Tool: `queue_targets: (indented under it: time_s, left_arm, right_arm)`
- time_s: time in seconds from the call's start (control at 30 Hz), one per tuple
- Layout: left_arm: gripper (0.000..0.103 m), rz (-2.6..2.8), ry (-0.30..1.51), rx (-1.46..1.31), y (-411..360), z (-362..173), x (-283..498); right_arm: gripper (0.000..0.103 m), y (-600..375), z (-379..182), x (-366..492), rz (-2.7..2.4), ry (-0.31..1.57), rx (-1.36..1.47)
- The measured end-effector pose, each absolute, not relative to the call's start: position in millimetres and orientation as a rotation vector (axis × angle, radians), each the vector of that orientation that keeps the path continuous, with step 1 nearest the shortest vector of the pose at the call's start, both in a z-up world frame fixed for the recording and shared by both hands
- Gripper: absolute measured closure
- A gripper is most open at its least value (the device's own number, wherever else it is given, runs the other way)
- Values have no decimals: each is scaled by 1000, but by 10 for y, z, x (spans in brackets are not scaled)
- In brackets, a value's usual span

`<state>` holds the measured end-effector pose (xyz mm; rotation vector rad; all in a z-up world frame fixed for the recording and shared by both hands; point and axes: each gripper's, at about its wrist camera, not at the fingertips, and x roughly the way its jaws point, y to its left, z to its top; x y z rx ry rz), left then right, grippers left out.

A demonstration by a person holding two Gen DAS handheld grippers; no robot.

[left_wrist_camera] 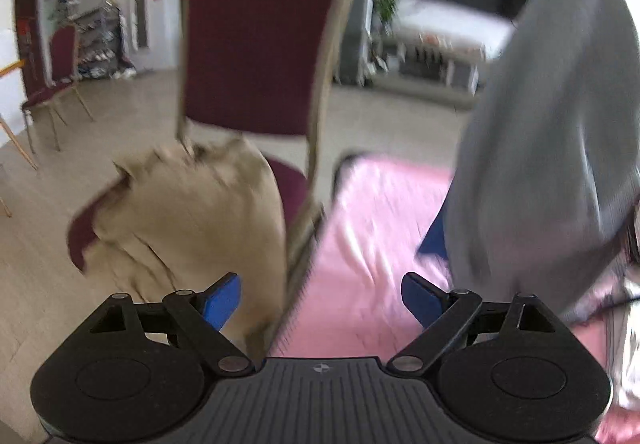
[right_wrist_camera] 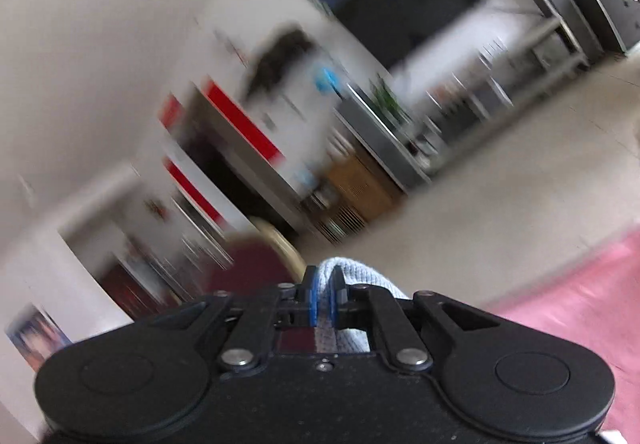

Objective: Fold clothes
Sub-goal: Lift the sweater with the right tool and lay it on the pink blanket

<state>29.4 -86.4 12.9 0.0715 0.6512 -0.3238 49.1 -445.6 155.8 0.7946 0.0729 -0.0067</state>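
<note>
Up ahead and to the right of the left hand-held gripper [left_wrist_camera: 322, 298], a grey garment [left_wrist_camera: 552, 148] hangs in the air above the pink-covered table [left_wrist_camera: 372, 244], its lower end bunched near the cloth. The left hand-held gripper's blue pads stand wide apart with nothing between them. The right hand-held gripper [right_wrist_camera: 325, 298] has its jaws pinched tight on a fold of pale grey knit, likely that same garment, held aloft. Forward and left of the left hand-held gripper, a beige garment [left_wrist_camera: 192, 228] lies rumpled over the seat of a maroon chair [left_wrist_camera: 264, 44]. Nothing folded shows anywhere; I judge the grey piece wants spreading flat before any crease goes in, and the beige one awaits folding too.
</note>
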Motion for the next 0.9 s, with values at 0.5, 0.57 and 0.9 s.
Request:
queue_targets:
  time_s: [0.5,0.57,0.9]
  left_arm:
    - [14,-404,628,164,-1104,17,183]
    - [14,-440,678,222,-1351,-196,150]
    - [17,-412,813,258,-1909,-688,277]
  right_arm:
    - [101,-5471,-117,-962,-466,108,1006]
    - [101,-5583,-603,-1161,-518,220,1018]
    - [98,-5560,-1306,-934,-441,494,885]
